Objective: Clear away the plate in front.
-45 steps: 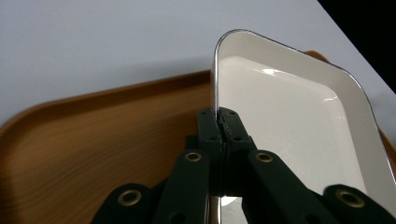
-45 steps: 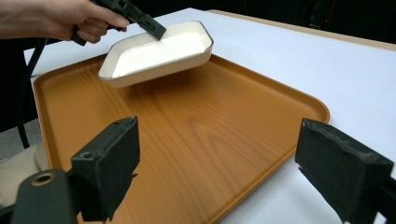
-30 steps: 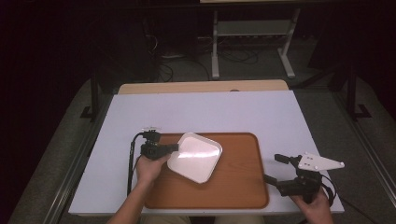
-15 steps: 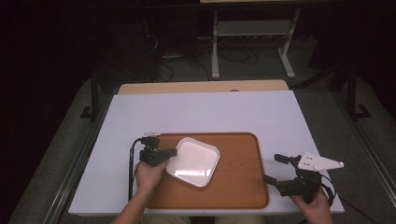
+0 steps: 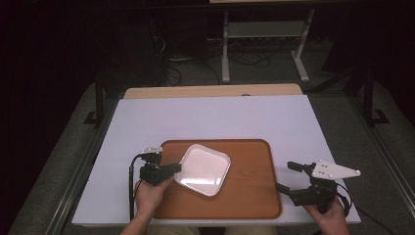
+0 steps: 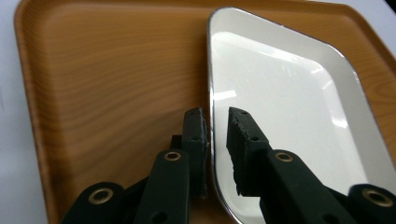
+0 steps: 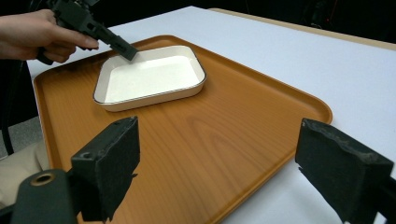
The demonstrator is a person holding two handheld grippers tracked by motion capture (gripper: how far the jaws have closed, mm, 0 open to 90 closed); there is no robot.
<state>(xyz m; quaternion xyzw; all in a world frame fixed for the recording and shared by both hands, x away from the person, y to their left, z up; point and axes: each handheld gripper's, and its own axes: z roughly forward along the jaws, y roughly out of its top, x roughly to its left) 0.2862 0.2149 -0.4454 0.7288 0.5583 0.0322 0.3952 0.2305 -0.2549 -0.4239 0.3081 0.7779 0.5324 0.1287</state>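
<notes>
Left gripper view: the white enamel dish [image 6: 289, 116] looks stiff and slippery, best gripped at its rim; the left gripper [image 6: 217, 122] has just been opening, its fingers straddling that rim at 6 o'clock without pinching it.

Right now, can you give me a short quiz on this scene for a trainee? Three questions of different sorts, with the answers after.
1. True or false: the dish sits on the tray.
2. Which part of the dish lies between the jaws of the left claw? A) rim B) lid C) handle
3. Fill in: the right claw stands wide ____, with nothing between its jaws.

Key: 1 true. 2 A; the jaws have just been opening, with a gap on both sides of the rim. 3 open.
</notes>
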